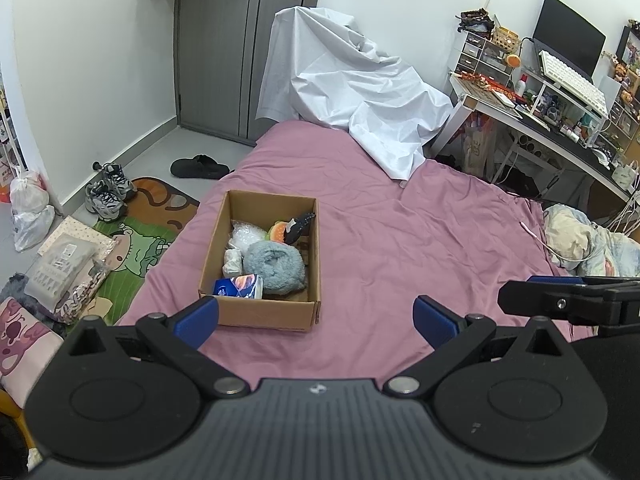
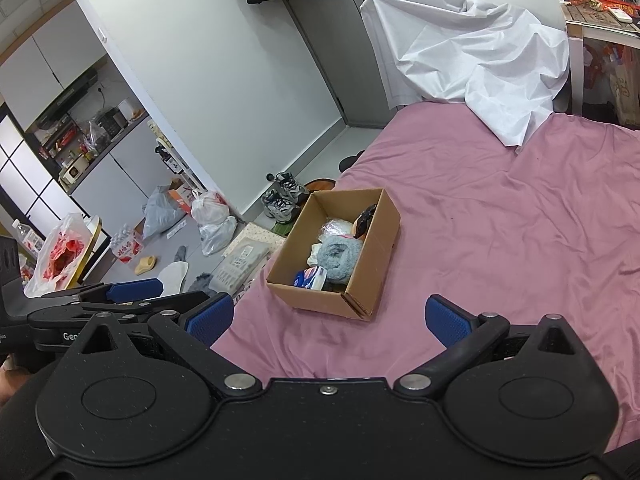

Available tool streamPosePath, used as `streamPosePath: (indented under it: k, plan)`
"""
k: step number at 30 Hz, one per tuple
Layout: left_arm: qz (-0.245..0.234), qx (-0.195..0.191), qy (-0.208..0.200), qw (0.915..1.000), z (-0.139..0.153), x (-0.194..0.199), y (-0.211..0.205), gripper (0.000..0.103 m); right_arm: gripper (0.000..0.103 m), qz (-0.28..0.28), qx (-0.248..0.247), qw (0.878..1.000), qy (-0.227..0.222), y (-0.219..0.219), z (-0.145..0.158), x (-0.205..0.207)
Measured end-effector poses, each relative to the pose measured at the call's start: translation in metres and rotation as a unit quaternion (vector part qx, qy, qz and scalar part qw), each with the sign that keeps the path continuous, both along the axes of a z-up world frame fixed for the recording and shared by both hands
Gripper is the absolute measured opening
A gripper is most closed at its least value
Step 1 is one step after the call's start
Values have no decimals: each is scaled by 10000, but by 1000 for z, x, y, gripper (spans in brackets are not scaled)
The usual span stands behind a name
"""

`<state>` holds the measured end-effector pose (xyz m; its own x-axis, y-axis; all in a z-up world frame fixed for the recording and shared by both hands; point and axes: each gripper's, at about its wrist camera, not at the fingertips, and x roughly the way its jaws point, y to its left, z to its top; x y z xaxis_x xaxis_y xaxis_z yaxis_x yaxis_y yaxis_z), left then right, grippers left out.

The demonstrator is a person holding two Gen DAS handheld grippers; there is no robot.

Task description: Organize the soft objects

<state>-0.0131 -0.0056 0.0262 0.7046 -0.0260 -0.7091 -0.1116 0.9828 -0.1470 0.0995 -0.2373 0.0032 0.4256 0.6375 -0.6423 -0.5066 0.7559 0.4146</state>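
One cardboard box (image 1: 260, 264) holds everything soft I can see: it sits open-topped on the pink bedsheet (image 1: 400, 240), near the bed's left edge, at about 11 o'clock from my left gripper (image 1: 316, 320). Inside, a fluffy grey-blue bundle (image 1: 274, 266) fills the middle and touches a blue tissue pack (image 1: 239, 286) at the near wall — its print is too small for me to read. A clear crinkly bag (image 1: 246, 236) lies at the far left corner, an orange plush (image 1: 276, 231) beside it, with a black item (image 1: 298, 226) leaning on the right wall.

My left gripper hangs over the sheet with its blue pads (image 1: 198, 318) spread wide, holding nothing. My right gripper (image 2: 328, 318) is likewise spread and unloaded; from it the box lies at 12 o'clock. In the right view the left tool shows at 9 o'clock, and I can read only "Gen" in white on its black body — the rest is cut off.

Further out, a white sheet (image 1: 360, 92) drapes over something at the bed's far end, at 12 o'clock. Sneakers (image 1: 108, 190) and a cartoon rug (image 1: 140, 240) lie on the floor at 10 o'clock, and a cluttered desk (image 1: 560, 120) with a keyboard (image 1: 572, 80) stands at 2 o'clock.
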Motion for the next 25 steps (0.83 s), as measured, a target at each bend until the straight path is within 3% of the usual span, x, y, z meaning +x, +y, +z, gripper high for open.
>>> streamPosePath:
  k: [25]
  plan:
    - [13,79,-80,9999,2,-3,-1,102,103,18,-67,10000,-20,2,-4,-3]
